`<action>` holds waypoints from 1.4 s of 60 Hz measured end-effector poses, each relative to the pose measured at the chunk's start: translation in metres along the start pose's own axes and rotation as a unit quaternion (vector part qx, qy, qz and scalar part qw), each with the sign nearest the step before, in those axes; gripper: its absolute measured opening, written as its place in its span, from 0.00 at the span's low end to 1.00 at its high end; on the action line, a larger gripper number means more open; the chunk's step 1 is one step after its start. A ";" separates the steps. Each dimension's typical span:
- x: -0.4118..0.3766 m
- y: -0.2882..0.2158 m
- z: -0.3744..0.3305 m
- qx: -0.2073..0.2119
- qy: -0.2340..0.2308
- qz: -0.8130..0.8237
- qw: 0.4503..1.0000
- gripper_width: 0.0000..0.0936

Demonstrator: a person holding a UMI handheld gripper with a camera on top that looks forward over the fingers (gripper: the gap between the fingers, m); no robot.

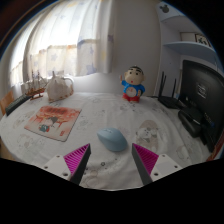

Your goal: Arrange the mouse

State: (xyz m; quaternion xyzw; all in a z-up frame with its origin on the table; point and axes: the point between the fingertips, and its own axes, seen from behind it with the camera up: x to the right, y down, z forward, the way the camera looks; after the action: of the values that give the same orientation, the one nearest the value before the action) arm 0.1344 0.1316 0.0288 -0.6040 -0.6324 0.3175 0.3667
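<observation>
A light blue mouse (112, 139) lies on the white patterned table cover (100, 112), just ahead of my fingers and slightly toward the left one. My gripper (111, 159) is open. The two pink pads (76, 159) stand wide apart with only bare cover between them. Nothing is held.
A book with a reddish cover (53, 121) lies to the left. At the back stand a cartoon figurine (132, 85) and a white bag-like object (57, 87). A dark monitor (205, 92) with a black base stands at the right. Curtains hang behind.
</observation>
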 end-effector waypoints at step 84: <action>-0.235 -0.126 0.102 -0.016 -0.067 0.036 0.997 0.41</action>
State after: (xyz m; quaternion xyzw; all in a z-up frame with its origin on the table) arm -0.0186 -0.1072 0.0629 -0.6096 -0.6383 0.3598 0.3025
